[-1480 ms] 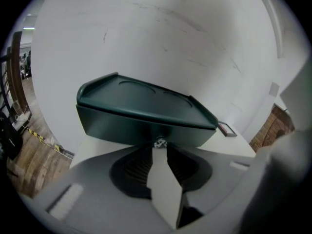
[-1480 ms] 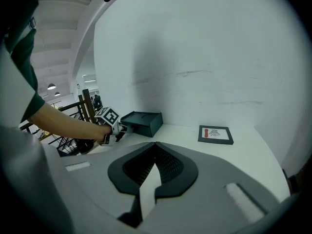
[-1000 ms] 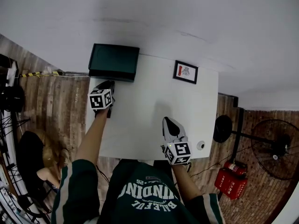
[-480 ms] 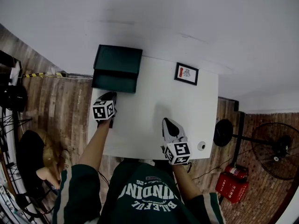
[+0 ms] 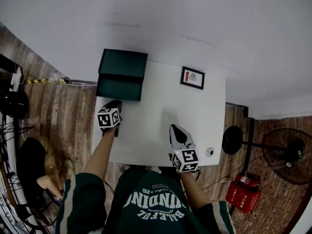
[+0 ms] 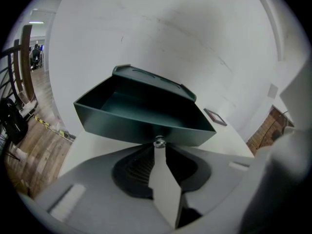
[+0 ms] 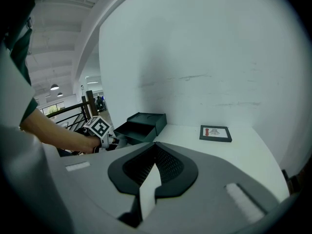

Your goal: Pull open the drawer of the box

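A dark green box [image 5: 124,63] stands at the far left corner of the white table [image 5: 161,111]. Its drawer [image 5: 119,88] is slid out toward me and its inside is bare [image 6: 146,108]. My left gripper [image 5: 116,104] is shut on the small metal knob [image 6: 159,141] on the drawer's front, jaws pinched together at it [image 6: 159,147]. My right gripper [image 5: 175,128] rests over the near middle of the table, shut with nothing in it [image 7: 156,150]. The right gripper view also shows the box [image 7: 148,119] and the drawer [image 7: 126,129] at the left.
A small black-framed picture [image 5: 192,77] lies flat near the table's far right. A small white round object [image 5: 209,152] sits at the near right edge. A fan [image 5: 287,155] and a red object [image 5: 242,193] stand on the floor to the right.
The drawer has slid out of the box toward me as my left gripper drew back with the knob. The right gripper has stayed still.
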Action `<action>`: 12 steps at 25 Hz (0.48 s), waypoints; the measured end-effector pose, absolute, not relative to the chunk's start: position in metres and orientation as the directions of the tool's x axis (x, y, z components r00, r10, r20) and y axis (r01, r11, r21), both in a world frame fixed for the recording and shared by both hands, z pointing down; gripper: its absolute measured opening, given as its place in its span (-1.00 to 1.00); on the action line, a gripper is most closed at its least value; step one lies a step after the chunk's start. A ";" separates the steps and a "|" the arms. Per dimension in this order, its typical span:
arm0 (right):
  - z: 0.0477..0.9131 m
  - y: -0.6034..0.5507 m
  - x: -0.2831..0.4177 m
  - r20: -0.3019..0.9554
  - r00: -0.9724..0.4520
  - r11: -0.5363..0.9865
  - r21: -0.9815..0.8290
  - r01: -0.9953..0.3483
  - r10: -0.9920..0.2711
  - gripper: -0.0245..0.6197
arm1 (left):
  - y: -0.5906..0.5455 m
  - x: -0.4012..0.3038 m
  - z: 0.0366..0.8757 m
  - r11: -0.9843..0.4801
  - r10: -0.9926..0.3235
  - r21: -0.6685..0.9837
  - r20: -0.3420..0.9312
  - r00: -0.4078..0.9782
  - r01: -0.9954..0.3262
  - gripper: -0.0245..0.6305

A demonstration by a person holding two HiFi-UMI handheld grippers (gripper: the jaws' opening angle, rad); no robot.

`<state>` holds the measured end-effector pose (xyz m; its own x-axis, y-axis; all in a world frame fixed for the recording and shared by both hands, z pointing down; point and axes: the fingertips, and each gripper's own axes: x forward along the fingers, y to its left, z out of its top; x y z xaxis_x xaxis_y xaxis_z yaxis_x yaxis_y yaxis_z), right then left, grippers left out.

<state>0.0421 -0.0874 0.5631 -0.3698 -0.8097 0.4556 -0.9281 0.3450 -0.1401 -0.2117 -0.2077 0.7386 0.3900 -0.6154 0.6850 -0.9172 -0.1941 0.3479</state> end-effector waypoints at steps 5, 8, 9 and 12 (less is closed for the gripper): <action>0.559 -0.086 0.045 0.444 -0.367 0.341 -0.140 -0.930 -0.817 -0.92 | -0.201 -0.214 0.738 -0.203 -0.611 0.345 0.686 0.394 -0.916 -0.54; 0.555 -0.087 0.046 0.431 -0.367 0.343 -0.135 -0.930 -0.824 -0.92 | -0.189 -0.216 0.734 -0.205 -0.612 0.322 0.695 0.377 -0.924 -0.54; 0.553 -0.089 0.047 0.425 -0.365 0.343 -0.131 -0.930 -0.828 -0.92 | -0.184 -0.216 0.730 -0.211 -0.616 0.313 0.693 0.374 -0.926 -0.54; 0.544 -0.095 0.050 0.403 -0.357 0.340 -0.116 -0.933 -0.843 -0.92 | -0.170 -0.207 0.707 -0.269 -0.636 0.302 0.658 0.404 -0.914 -0.54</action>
<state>0.0501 -0.0952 0.5436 -0.3570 -0.8429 0.4026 -0.9333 0.3397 -0.1164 -0.2066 -0.1696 0.7070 0.4044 -0.6357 0.6576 -0.9144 -0.2692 0.3022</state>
